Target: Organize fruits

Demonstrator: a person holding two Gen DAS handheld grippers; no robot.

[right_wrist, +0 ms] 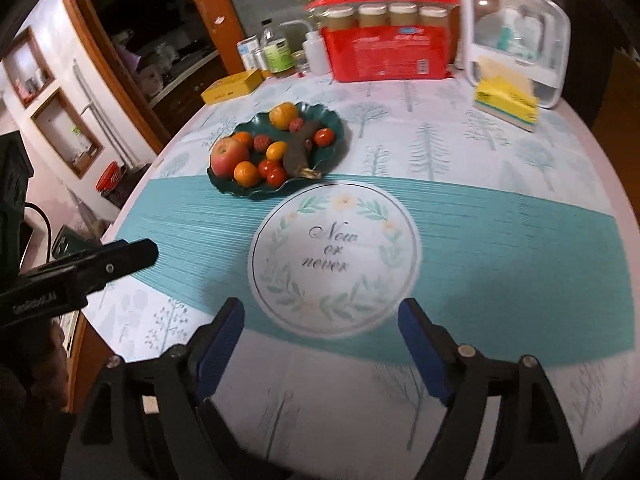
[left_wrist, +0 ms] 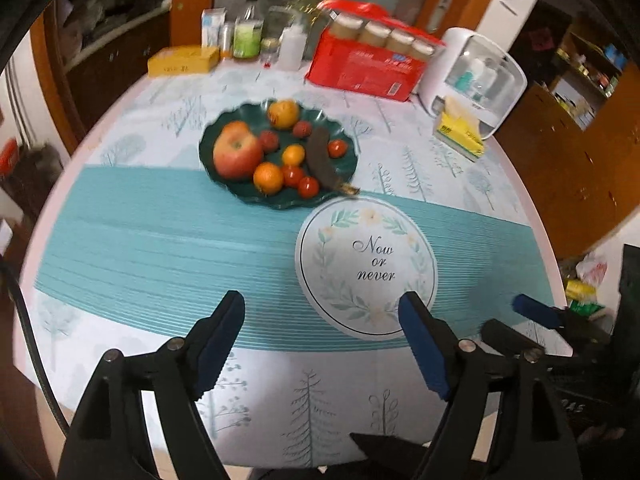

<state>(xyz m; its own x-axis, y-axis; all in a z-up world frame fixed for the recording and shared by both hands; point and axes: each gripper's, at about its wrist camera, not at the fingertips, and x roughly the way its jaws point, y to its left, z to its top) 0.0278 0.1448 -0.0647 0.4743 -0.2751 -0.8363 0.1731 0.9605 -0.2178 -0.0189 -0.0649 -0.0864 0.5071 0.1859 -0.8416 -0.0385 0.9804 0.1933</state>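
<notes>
A dark green scalloped plate [left_wrist: 216,136] [right_wrist: 332,122] holds an apple [left_wrist: 237,155] [right_wrist: 228,156], oranges [left_wrist: 268,178] [right_wrist: 245,173], several small red tomatoes [left_wrist: 308,187] [right_wrist: 276,176] and a blackened banana [left_wrist: 322,158] [right_wrist: 296,156]. A white round mat reading "Now or never" [left_wrist: 366,266] [right_wrist: 334,258] lies in front of the plate, with nothing on it. My left gripper [left_wrist: 322,312] is open and empty above the near table. My right gripper [right_wrist: 320,316] is open and empty just before the mat. The right gripper also shows in the left wrist view [left_wrist: 520,320].
At the table's far edge stand a red package with jars [left_wrist: 368,60] [right_wrist: 386,52], bottles [left_wrist: 248,36] [right_wrist: 278,54], a yellow box [left_wrist: 182,60] [right_wrist: 232,86], a white storage case [left_wrist: 476,76] [right_wrist: 516,28] and a yellow tissue pack [left_wrist: 460,130] [right_wrist: 506,100]. The left gripper's tip [right_wrist: 120,256] shows in the right wrist view.
</notes>
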